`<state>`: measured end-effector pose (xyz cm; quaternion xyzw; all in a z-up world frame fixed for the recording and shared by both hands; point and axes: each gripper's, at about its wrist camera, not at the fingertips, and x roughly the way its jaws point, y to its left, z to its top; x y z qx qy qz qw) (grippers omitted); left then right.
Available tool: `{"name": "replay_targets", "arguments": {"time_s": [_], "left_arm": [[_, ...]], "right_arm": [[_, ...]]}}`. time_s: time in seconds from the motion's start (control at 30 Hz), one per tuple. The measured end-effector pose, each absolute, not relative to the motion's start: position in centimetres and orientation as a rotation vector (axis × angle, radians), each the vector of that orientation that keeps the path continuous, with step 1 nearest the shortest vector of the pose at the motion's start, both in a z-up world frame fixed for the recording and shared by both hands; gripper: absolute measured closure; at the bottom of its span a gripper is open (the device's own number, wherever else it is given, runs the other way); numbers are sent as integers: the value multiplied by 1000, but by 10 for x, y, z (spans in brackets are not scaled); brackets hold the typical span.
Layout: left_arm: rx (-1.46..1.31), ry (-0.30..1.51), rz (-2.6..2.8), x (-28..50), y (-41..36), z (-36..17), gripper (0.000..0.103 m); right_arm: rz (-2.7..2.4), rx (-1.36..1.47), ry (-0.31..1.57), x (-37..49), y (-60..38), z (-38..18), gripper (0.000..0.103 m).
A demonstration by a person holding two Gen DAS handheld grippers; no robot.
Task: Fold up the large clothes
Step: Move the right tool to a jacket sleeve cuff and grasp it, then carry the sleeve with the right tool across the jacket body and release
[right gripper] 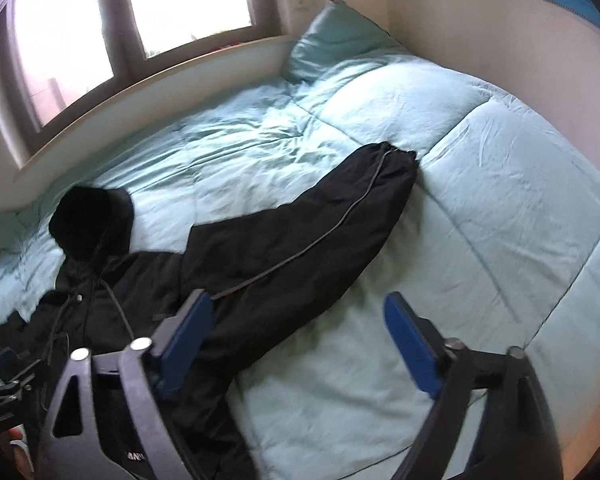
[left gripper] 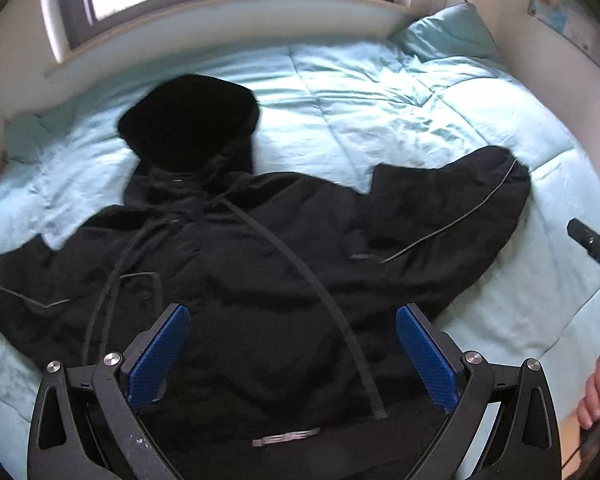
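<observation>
Your left gripper (left gripper: 292, 352) hangs with its jaws apart over the hem of the black jacket (left gripper: 268, 264), which lies flat on the bed (left gripper: 380, 92), hood (left gripper: 188, 120) toward the window. The far sleeve (right gripper: 320, 208) runs out to the right, its long axis slanting away. Your right gripper (right gripper: 300, 340), jaws also apart and holding nothing, is the nearer of the 2 to that sleeve.

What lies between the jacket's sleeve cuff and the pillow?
Only bare, wrinkled duvet between the cuff and the pillow; the right wrist view shows it best.
</observation>
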<state>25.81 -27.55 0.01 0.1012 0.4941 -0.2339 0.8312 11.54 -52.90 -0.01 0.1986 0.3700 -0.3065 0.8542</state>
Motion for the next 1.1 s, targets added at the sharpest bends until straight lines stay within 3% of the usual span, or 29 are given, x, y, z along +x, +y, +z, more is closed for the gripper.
{"name": "replay_targets", "arguments": {"time_s": [0.23, 0.53, 0.67, 0.77, 0.87, 0.93, 1.0, 1.1], "left_arm": [[150, 1196, -620, 310, -360, -10, 0], [302, 1240, -743, 361, -470, -91, 1], [312, 1265, -780, 375, -496, -119, 8], [292, 1291, -794, 380, -504, -134, 9], [303, 1282, -791, 380, -506, -142, 9], [304, 1281, -791, 380, -507, -144, 9], [294, 1277, -793, 379, -505, -142, 9], [294, 1272, -800, 375, -505, -137, 11]], "right_arm": [[-706, 465, 853, 149, -637, 1, 22], [-745, 629, 876, 210, -773, -75, 25], [-783, 676, 907, 224, -812, -108, 25], [-739, 717, 925, 235, -827, -127, 17], [-730, 644, 967, 249, -820, -132, 18], [-709, 598, 959, 251, -806, -126, 26], [-675, 597, 938, 244, -795, -117, 67], [-619, 631, 847, 226, -781, -93, 79]]}}
